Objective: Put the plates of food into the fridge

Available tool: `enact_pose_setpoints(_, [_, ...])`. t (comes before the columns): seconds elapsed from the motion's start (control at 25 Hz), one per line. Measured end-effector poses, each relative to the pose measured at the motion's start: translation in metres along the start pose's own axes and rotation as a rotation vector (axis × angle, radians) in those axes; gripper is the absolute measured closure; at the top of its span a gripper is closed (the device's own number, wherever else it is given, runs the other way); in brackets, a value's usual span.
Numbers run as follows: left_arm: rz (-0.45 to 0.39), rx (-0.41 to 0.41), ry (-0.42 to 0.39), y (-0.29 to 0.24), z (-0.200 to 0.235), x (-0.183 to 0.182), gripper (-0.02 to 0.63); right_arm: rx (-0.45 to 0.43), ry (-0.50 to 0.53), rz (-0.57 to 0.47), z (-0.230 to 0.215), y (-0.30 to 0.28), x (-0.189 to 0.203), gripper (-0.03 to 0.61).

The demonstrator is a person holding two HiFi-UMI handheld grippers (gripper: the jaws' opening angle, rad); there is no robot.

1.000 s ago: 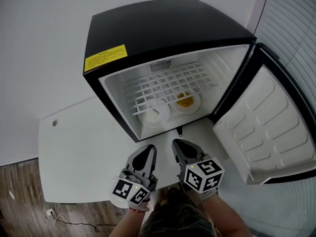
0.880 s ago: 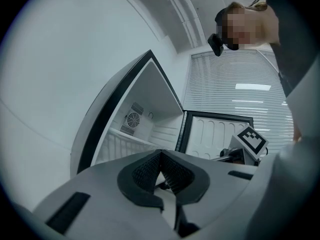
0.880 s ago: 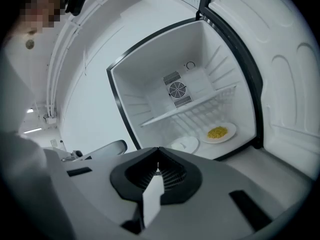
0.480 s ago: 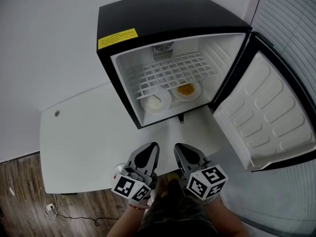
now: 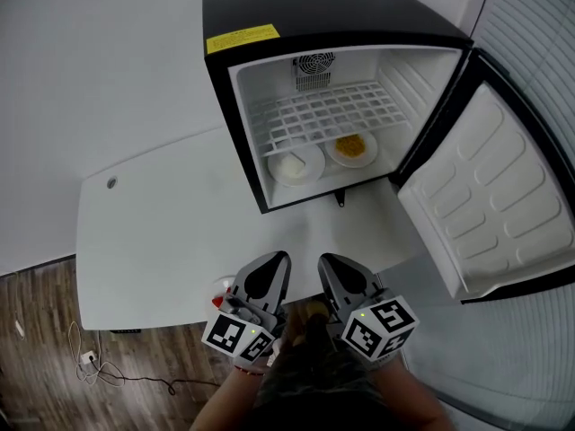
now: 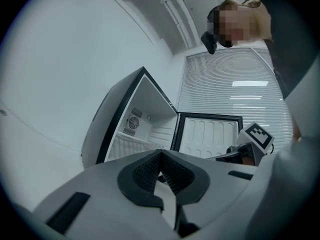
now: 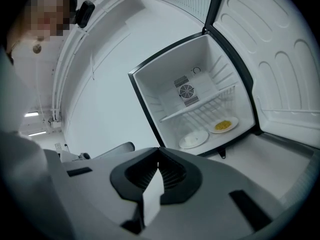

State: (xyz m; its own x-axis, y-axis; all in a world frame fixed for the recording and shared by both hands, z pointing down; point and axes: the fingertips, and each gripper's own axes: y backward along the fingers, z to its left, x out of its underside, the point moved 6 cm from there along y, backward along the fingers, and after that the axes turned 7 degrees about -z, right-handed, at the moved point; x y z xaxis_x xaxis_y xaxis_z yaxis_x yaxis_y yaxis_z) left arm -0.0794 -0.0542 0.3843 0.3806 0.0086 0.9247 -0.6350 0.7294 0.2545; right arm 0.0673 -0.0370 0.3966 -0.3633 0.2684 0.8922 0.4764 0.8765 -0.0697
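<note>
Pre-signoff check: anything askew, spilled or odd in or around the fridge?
Nothing spilled or askew. Left plate and right plate sit flat on the fridge floor under the wire shelf. Only the door stands wide open; left gripper and right gripper are shut, empty.

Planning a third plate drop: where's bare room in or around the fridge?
Free: wire shelf, bare across its width; table left of the fridge, around the cable hole. Crowded: under that shelf, the white-food plate and yellow-food plate sit side by side.
</note>
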Motion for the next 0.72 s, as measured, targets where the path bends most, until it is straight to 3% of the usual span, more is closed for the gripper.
enact_pose_setpoints(0.4, [-0.045,-0.098,-0.036,0.042,0.015,-0.019,0.607,-0.098,0.005,0.078,0.036,-0.009,0.028,0.571])
enact_pose_setpoints(0.72, [-0.076,-0.286,-0.091,0.111,0.046,-0.041,0.607,-0.161,-0.017,0.275,0.067,-0.013,0.092,0.571])
